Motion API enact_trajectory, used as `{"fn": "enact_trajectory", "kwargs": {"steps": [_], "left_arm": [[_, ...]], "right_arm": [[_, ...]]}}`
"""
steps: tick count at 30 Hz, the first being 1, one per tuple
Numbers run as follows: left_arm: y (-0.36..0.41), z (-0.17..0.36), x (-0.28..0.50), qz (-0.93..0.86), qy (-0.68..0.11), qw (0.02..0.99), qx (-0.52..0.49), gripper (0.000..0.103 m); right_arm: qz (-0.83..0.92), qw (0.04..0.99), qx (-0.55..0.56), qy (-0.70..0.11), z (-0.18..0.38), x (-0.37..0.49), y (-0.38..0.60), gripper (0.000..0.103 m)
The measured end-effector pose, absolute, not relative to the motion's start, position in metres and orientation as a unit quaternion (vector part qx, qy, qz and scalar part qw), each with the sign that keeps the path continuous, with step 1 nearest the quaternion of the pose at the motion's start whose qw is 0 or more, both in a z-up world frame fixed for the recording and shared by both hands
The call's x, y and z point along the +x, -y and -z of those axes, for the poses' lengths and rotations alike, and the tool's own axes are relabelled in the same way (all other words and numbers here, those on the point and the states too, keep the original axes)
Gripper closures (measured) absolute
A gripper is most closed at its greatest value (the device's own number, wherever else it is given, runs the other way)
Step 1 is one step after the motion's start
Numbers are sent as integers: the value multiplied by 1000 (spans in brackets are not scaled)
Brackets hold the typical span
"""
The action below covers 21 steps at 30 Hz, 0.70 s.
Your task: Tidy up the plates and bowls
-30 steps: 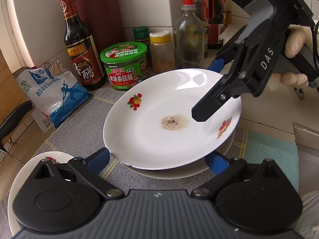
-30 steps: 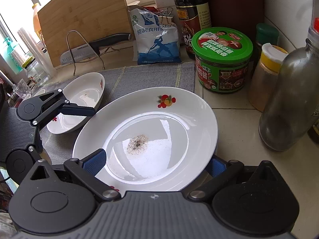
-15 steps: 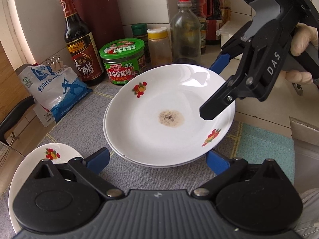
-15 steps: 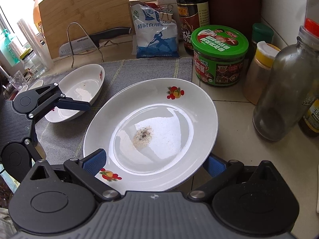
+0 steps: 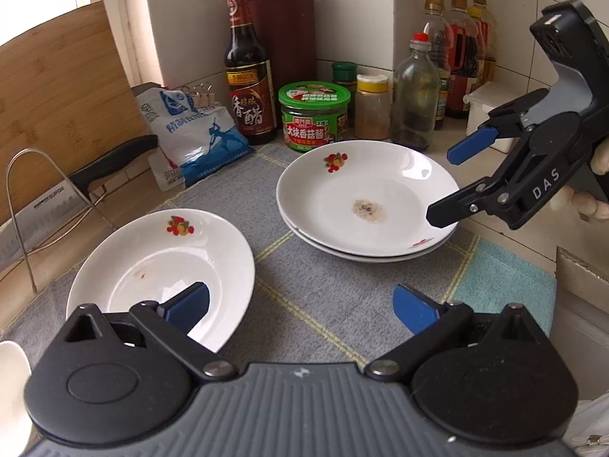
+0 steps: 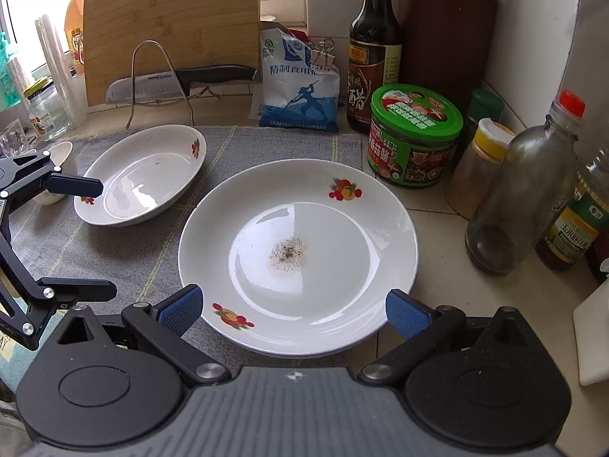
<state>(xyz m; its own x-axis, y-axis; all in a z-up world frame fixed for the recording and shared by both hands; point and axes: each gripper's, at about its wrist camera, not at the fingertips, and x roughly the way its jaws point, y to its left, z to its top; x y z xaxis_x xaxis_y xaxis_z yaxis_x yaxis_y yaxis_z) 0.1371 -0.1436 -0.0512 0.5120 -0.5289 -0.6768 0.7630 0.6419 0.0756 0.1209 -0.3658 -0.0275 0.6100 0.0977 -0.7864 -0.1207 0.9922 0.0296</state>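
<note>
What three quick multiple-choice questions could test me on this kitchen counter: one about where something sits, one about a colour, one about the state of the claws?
1. Where does the speckled plate rest?
A. On another plate
B. Inside the bowl
C. On the cutting board

2. What colour is the lid of the sauce jar?
A. Red
B. Green
C. Yellow

3. What are the two claws doing?
A. Both clamp the plate
B. One holds the bowl
C. Both are open and hold nothing

Answers:
1. A: the left camera shows a second rim under the speckled plate, stacked on the grey mat.
2. B: the lid is bright green, beside the dark vinegar bottle.
3. C: the left claw and right claw both have their blue pads spread wide with nothing between them; the bowl sits untouched.
</note>
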Motion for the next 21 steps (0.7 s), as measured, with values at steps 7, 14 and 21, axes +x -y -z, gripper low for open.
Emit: {"fn": "enact_trajectory", "kwargs": {"steps": [7, 14, 21], "left_arm": [[98, 64, 138, 323, -339, 868, 162, 1], [68, 83, 154, 261, -371, 882, 124, 1], [65, 100, 171, 244, -382, 887, 90, 1]], "right_arm": [[-59, 917, -25, -394, 16, 117, 316, 0], [-75, 917, -22, -392, 20, 127, 275, 0], [-95, 911, -59, -397, 22, 129, 249, 0]]}}
